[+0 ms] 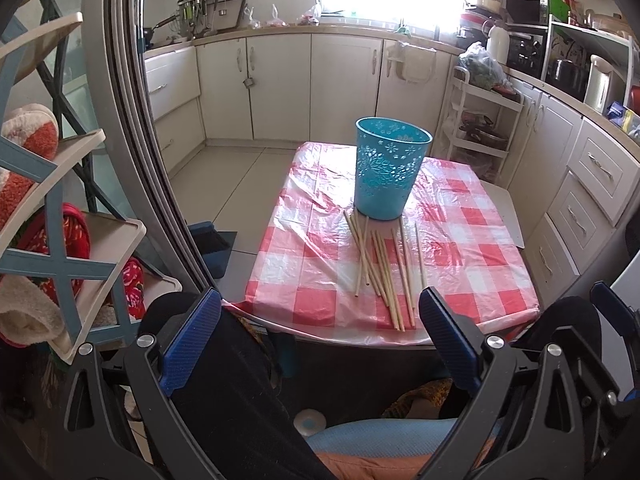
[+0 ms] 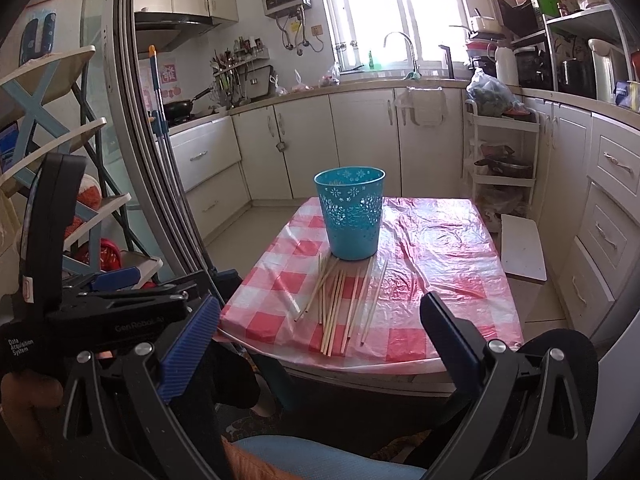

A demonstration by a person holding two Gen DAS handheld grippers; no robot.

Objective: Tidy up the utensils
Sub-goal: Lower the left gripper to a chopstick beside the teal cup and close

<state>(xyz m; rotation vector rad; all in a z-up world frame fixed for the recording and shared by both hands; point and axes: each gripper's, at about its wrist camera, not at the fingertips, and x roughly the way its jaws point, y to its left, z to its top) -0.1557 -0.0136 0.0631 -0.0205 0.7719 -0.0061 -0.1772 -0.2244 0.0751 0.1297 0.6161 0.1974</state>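
Chopsticks (image 1: pixel 382 268) loose on checked table (image 1: pixel 472 264), touching blue basket (image 1: pixel 386 174) base | left gripper (image 1: pixel 320 336) wide, empty | right gripper (image 2: pixel 320 334) wide, empty

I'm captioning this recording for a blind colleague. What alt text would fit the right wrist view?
A blue cup stands on a small table with a red-and-white checked cloth, and loose chopsticks lie scattered in front of it. The open right gripper frames the bottom of the picture, short of the table, with kitchen cabinets and a bright window behind.
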